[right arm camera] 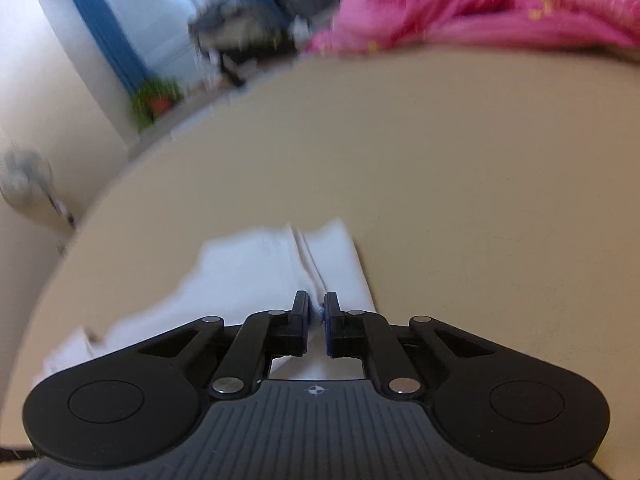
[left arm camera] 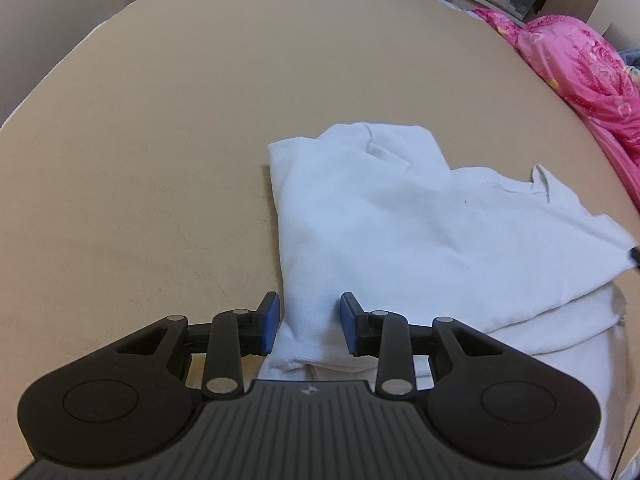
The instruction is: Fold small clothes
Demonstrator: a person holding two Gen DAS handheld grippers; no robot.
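White garment [left arm camera: 400,232] is seen lying partly folded on the tan surface [left arm camera: 160,140]. Left gripper [left arm camera: 308,322] is held with jaws wide, straddling the garment's near edge. Right gripper [right arm camera: 317,316] is clamped narrow on a fabric ridge. Pink bedding [left arm camera: 580,68] is noted beyond.

No words, brand names, labels or numbers can be read in either view. The only sign is a small round crosshair mark printed on the ribbed grey body of the left gripper [left arm camera: 308,326] and of the right gripper [right arm camera: 317,322].
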